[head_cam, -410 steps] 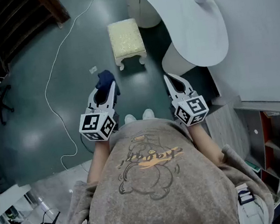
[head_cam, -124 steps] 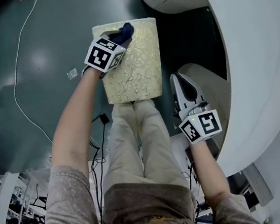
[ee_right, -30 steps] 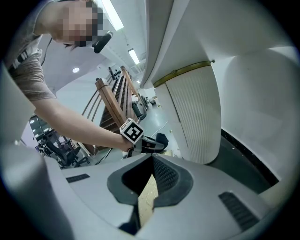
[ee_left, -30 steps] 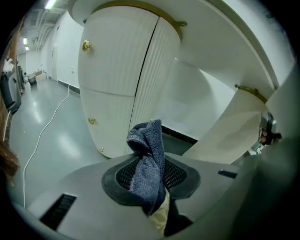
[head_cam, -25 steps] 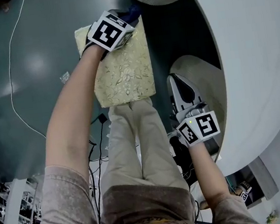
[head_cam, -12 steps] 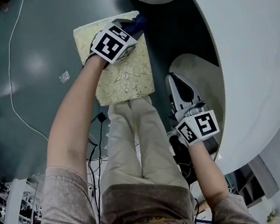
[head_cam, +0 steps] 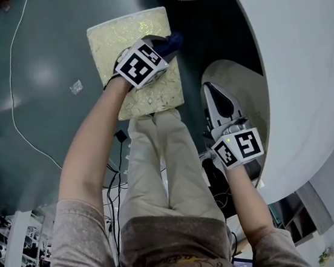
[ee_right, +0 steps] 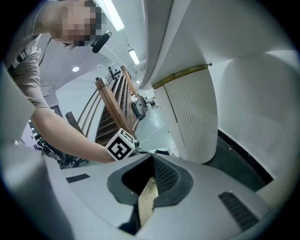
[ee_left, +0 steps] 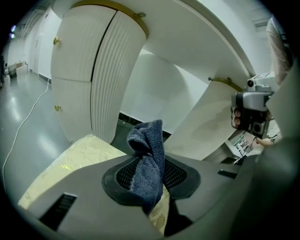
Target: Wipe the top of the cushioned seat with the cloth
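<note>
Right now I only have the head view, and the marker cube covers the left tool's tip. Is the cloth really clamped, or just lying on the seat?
Observer: Clamped. In the left gripper view the left tool has its jaws shut on the blue cloth, which bunches up above the pads.
Operator: Is the right tool carrying anything?
Observer: No. The right gripper view shows the right tool with its jaws together at the tips and nothing between them.
Operator: Where is it aimed?
Observer: Toward the working arm. The left tool's marker cube shows just beyond its tips.
</note>
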A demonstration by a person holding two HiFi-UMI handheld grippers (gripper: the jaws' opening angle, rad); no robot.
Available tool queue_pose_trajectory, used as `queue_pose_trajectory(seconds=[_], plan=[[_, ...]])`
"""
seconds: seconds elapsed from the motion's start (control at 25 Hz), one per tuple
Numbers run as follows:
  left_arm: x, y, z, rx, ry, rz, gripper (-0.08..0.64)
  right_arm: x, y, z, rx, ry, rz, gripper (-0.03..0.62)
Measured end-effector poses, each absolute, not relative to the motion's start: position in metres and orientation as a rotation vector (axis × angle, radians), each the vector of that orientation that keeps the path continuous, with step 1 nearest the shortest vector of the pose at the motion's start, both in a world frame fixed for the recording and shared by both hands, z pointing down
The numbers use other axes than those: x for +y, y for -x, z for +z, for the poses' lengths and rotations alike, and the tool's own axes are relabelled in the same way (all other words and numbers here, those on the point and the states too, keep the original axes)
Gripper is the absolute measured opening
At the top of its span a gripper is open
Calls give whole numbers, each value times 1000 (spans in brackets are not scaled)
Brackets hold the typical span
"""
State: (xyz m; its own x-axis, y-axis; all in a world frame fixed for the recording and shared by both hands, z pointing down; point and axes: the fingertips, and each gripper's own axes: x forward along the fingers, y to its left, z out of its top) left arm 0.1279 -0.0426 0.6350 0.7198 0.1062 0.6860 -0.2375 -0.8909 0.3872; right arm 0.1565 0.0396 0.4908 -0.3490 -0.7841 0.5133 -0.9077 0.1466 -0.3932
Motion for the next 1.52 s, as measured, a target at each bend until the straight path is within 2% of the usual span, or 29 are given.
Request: queue_pose_trajectory(seconds=[1.16, 1.52], plan=[[157, -126, 628, 107, -2286, 920, 100, 61, -157, 483, -2236, -1670, 967, 5], [126, -83, 574, -186, -2267, 736, 100, 60, -137, 451, -2299, -1629, 934, 5]])
